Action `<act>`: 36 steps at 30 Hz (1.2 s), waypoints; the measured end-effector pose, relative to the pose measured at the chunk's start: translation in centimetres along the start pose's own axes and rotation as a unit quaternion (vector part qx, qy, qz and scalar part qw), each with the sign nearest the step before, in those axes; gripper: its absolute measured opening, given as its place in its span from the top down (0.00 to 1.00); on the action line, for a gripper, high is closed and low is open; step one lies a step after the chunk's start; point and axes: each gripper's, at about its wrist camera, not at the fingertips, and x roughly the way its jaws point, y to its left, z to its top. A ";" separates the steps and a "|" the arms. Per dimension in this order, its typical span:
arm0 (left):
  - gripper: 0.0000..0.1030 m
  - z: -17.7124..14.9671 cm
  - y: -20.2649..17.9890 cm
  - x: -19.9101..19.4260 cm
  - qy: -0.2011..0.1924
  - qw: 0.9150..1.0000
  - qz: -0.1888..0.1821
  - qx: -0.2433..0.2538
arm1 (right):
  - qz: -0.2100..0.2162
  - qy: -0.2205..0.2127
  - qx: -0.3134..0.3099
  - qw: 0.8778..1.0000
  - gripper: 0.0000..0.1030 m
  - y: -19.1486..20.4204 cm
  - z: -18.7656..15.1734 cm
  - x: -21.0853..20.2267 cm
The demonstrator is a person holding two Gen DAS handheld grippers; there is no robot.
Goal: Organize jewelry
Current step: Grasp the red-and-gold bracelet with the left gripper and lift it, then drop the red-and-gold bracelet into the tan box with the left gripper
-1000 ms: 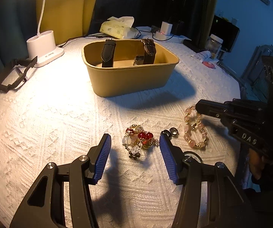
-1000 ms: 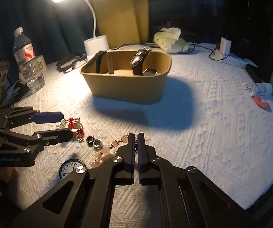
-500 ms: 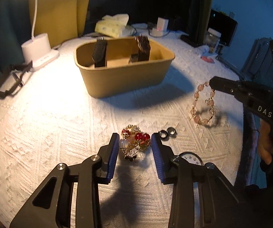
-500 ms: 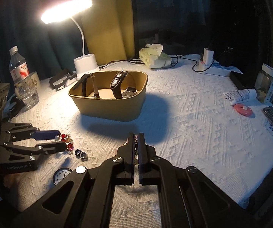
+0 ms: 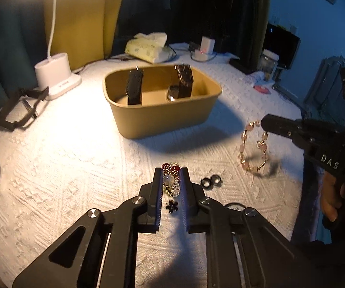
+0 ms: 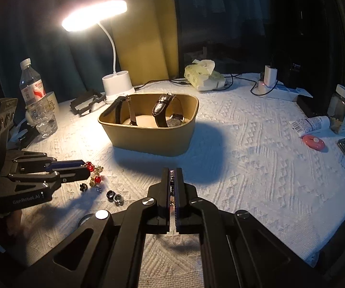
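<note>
1. Left wrist view, upper left of frame: white desk lamp base on the white textured tablecloth, lit; black strap-like frame lying just beside it.
2. Upper centre: tan oval container with inner dividers, holding a black-strapped wristwatch at its left and a brown-strapped wristwatch at its right, both straps upright.
3. Behind the container: pale yellow tissue pack and a white charger with a red light.
4. Lower centre: left gripper, jaws just closed in, now pinching the red, gold and clear beaded bracelet; red beads protruding past the tips, a black flower charm hanging below between the fingers.
5. Just right of the fingers: two small dark rings lying touching each other on the cloth.
6. Right of centre: pink and gold beaded bracelet hanging from the tip of the right gripper, blurred, clear of the cloth with a shadow beneath.
7. Right edge: a hand on the gripper's handle.
8. Right wrist view, lower centre: right gripper pressed together on the pink bracelet's links, only a sliver visible between the pads.
9. Same view, left: clear plastic water bottle.
</note>
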 end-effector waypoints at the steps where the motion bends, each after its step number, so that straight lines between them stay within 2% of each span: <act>1: 0.86 0.1 0.0 -0.2 -0.004 1.000 0.000 -0.001 | 0.000 -0.002 -0.001 1.000 0.98 0.1 0.1 -0.1; 8: 0.86 0.9 0.1 -1.8 -0.030 0.999 -0.013 -0.011 | 0.001 -0.023 -0.009 1.000 0.98 0.7 0.8 -1.2; 22: 0.86 4.5 -0.6 -3.7 -0.087 0.996 -0.014 0.007 | -0.002 -0.054 -0.027 0.998 0.98 0.9 3.2 -2.3; 31: 0.86 6.4 -0.2 -3.0 -0.113 0.993 -0.018 0.011 | -0.005 -0.066 -0.036 0.997 0.98 0.6 5.2 -1.6; 36: 0.86 6.9 0.0 -1.5 -0.106 0.994 -0.021 0.015 | -0.006 -0.071 -0.039 0.997 0.98 0.3 6.4 -0.8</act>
